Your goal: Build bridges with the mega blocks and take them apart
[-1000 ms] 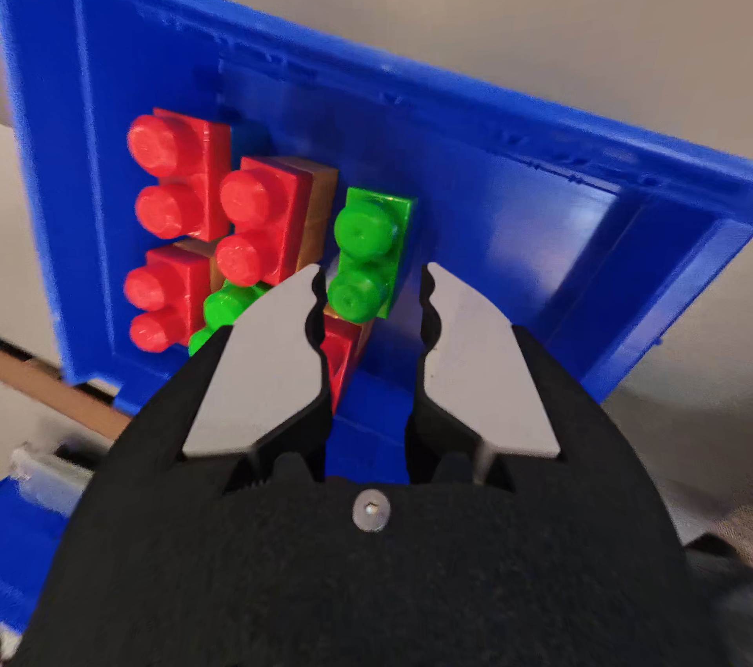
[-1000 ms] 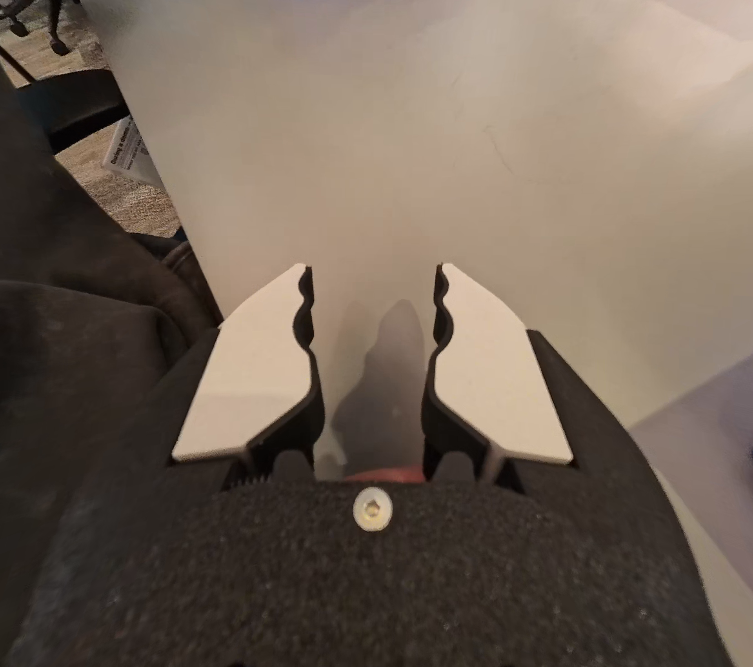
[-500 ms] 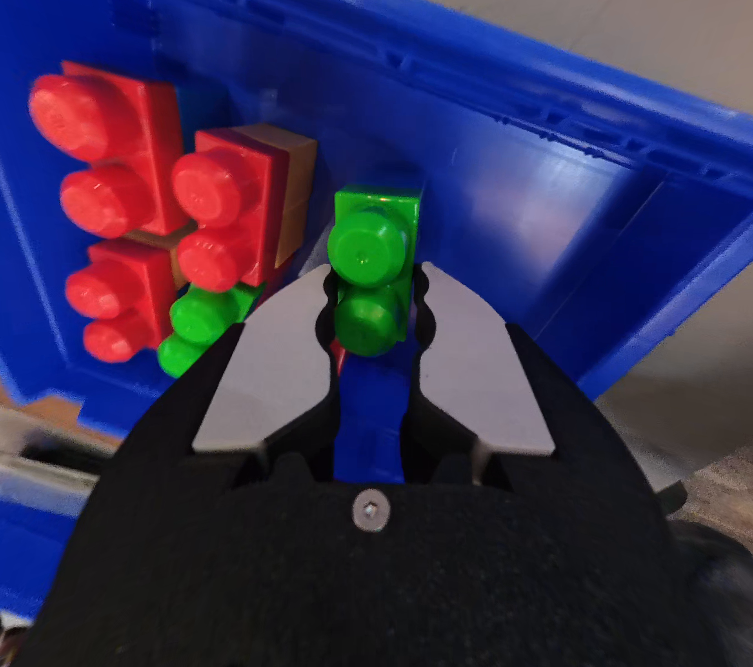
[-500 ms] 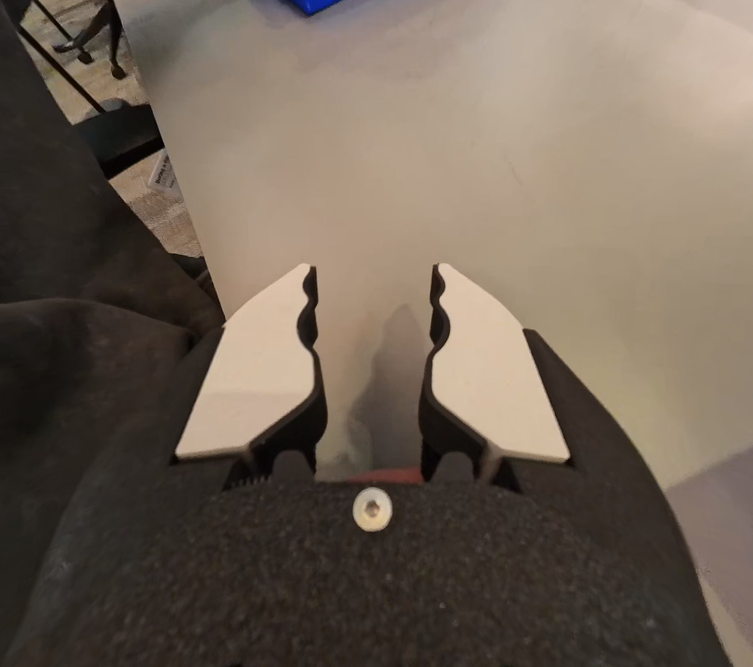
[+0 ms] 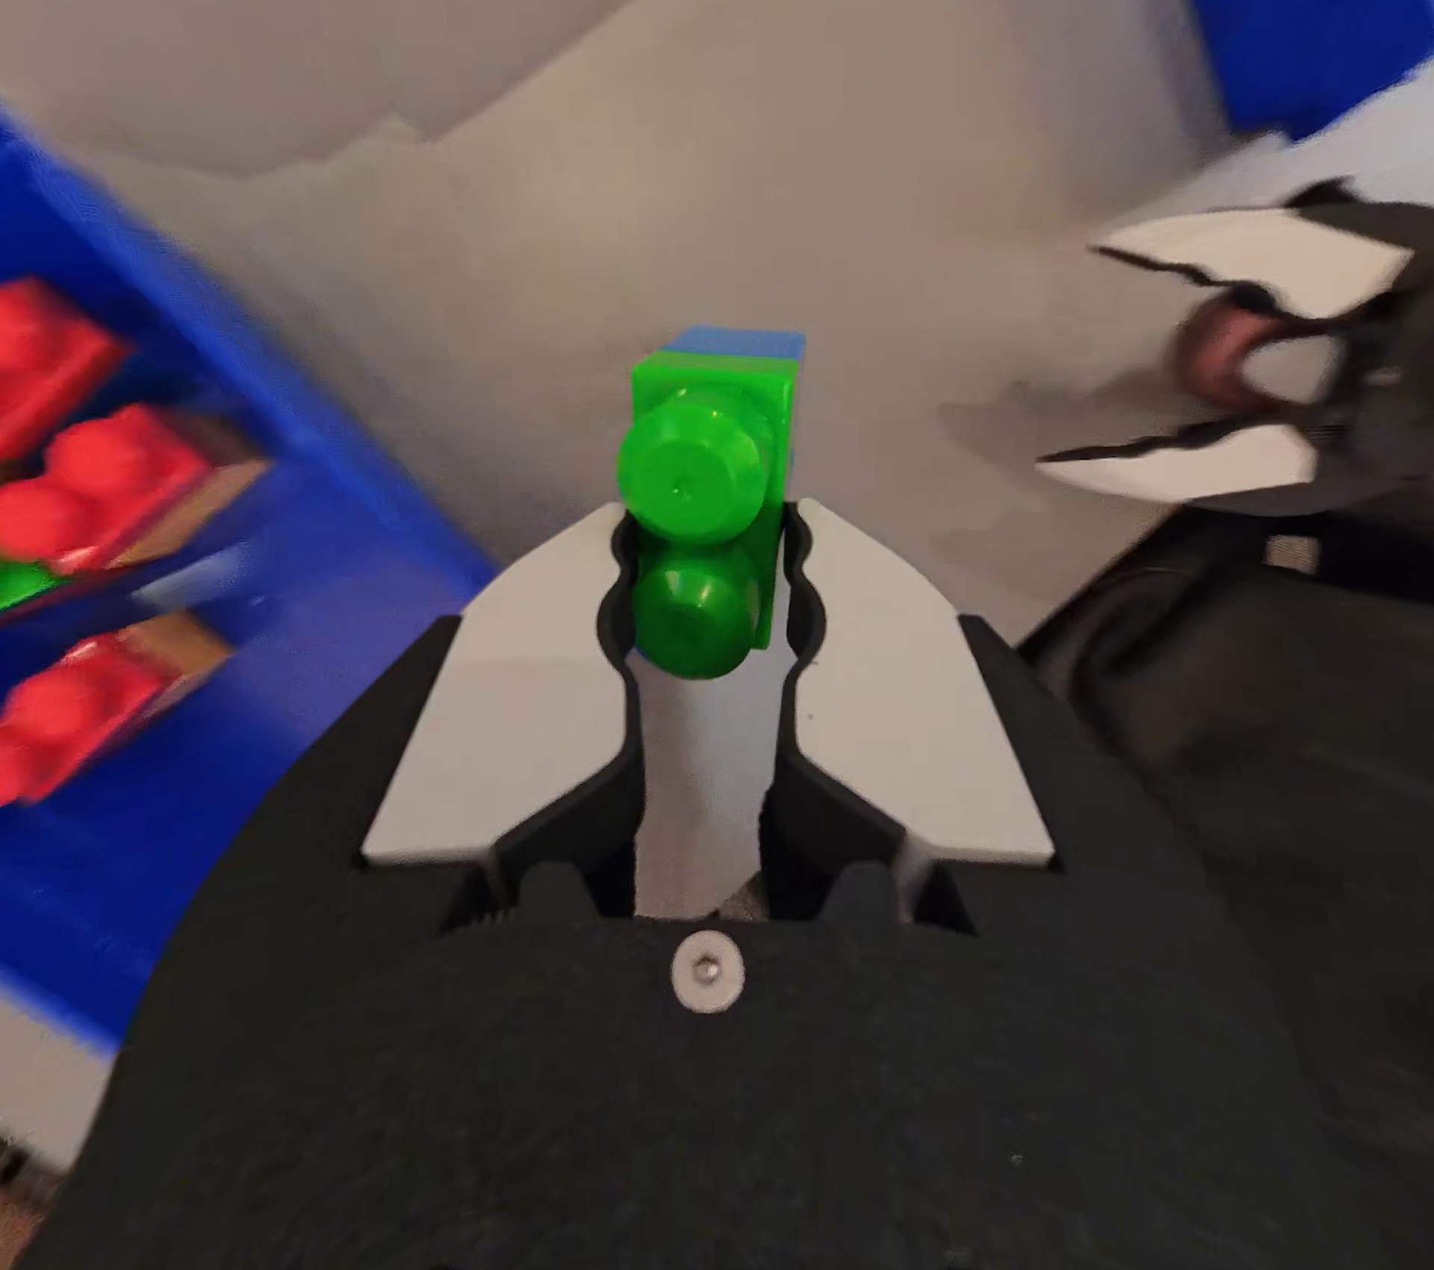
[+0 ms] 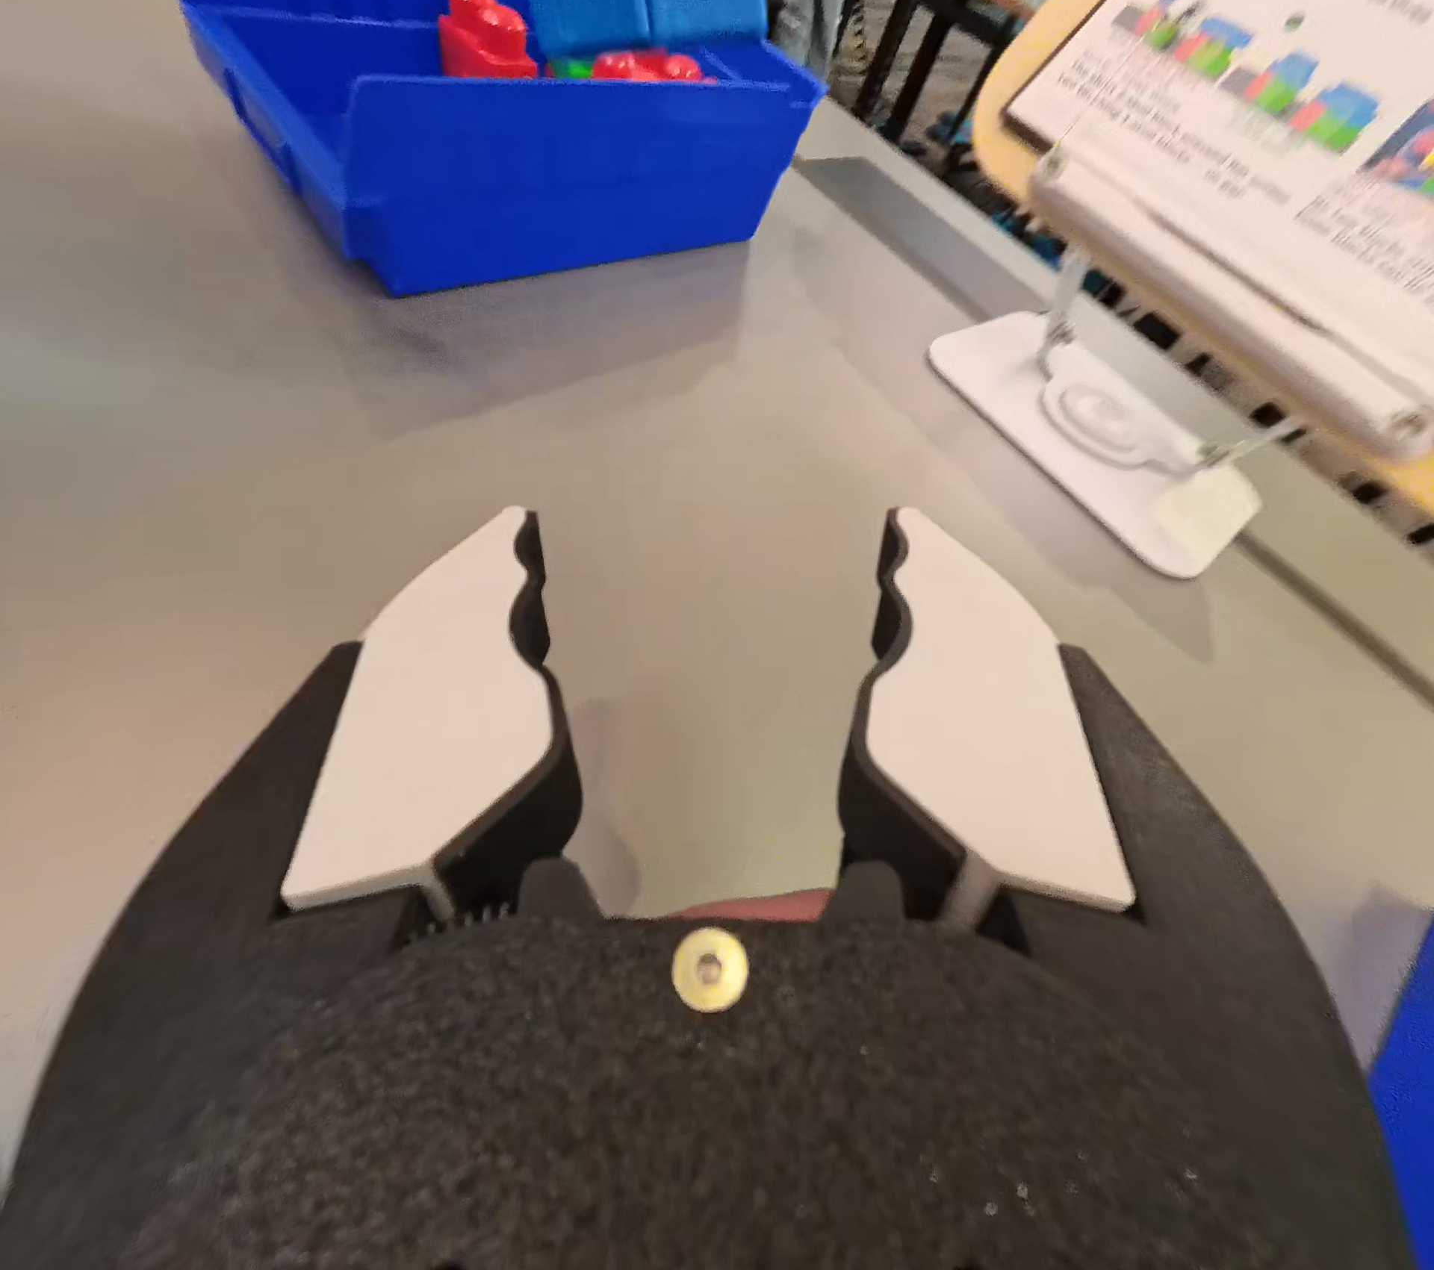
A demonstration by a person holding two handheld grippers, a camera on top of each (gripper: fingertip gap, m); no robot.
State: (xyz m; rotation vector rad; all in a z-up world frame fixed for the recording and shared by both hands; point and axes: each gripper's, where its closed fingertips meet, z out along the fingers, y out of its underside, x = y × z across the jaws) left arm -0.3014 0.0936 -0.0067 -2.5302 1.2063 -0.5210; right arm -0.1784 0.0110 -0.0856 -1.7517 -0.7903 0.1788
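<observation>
while the left claw (image 5: 706,581) is clamped on a green block (image 5: 702,496) with a blue block (image 5: 737,341) joined behind it, both are held above the grey desk (image 5: 465,224) — the blue bin (image 5: 326,457) with red blocks (image 5: 93,496) lies to its left. the right claw (image 6: 710,535) stands apart and empty, low over the desk, the bin ahead of it and a white stand (image 6: 1086,426) to its right.

I count two hand-held grippers (image 5: 708,519) (image 6: 710,519), one green block (image 5: 702,519), one blue bin (image 6: 543,178), one document stand (image 6: 1102,410), several red blocks (image 6: 485,30).
</observation>
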